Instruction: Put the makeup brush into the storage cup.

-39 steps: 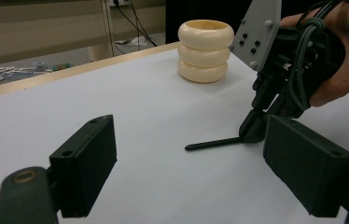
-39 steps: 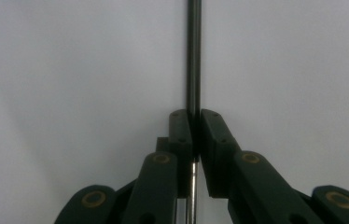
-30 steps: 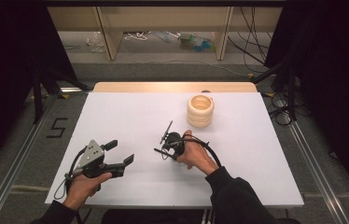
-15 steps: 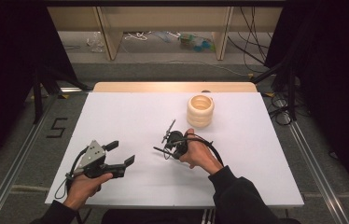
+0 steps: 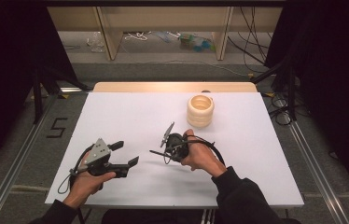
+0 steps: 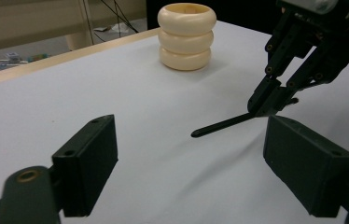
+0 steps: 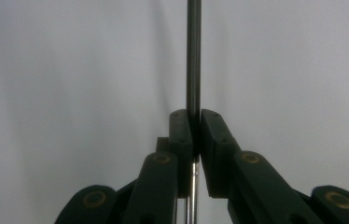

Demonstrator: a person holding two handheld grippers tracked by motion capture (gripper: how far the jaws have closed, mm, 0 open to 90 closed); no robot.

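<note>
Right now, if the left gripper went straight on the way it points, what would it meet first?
Probably the thin black rod held in the right gripper, which crosses just beyond the open left gripper; the cream ringed holder stands farther off.

A white table (image 5: 130, 116) with a pale wooden strip along its far edge carries a cream holder of three stacked rings (image 5: 200, 110), standing upright toward the far right.

White surface (image 5: 130, 116), wooden strip along far edge. Cream ringed holder (image 5: 200, 110) of three stacked bulges, upright, hollow top, toward far right of surface. Grey floor beyond, painted number 5 (image 5: 57, 127) at left. Metal rails (image 5: 18, 161) along both sides. Wooden shelf legs (image 5: 108, 35) behind, cables (image 5: 252, 49) and small clutter (image 5: 196, 42) on floor.
</note>
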